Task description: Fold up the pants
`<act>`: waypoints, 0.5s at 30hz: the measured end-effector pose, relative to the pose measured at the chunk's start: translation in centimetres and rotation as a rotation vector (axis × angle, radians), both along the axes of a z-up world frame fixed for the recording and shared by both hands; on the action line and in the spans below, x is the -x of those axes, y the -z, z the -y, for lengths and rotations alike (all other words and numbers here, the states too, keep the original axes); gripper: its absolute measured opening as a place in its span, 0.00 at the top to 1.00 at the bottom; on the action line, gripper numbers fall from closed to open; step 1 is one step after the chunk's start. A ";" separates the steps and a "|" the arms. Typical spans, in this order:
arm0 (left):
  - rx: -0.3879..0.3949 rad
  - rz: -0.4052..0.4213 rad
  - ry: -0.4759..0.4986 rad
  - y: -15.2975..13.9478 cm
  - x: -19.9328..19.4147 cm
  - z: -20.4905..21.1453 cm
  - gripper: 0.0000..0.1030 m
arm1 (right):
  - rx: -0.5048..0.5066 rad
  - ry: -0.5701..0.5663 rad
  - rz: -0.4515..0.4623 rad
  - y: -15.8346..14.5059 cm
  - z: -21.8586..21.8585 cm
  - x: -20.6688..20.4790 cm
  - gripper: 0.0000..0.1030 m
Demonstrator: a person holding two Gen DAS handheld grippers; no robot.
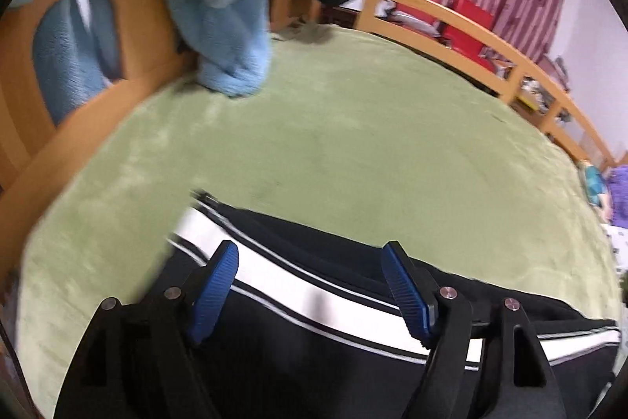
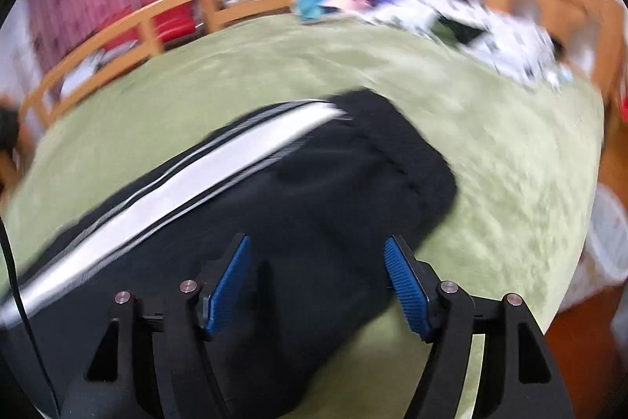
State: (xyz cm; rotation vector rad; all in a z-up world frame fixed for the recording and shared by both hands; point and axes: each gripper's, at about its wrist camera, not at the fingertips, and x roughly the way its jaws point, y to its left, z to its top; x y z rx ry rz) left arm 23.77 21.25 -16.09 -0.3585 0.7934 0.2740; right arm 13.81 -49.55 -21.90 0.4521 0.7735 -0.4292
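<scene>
- Pants [image 2: 306, 183]: laid doubled on green blanket [image 1: 353, 128], well short of its far edge; further folding judged outstanding.
- Left gripper [image 1: 310, 287], right gripper [image 2: 318, 285]: fingers spread, nothing pinched.

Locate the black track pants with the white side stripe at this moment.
The black track pants with the white side stripe lie flat on the green fleece blanket, near its front edge, directly beneath both open grippers, in the lower half of each wrist view.

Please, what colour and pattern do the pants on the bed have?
The pants are black with a wide white side stripe edged by thin white lines, clearest in the left wrist view.
</scene>
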 end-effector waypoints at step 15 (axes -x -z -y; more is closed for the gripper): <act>0.019 -0.103 0.171 1.5 -1.2 11.7 0.28 | -0.393 0.068 0.210 4.1 8.5 -4.3 0.71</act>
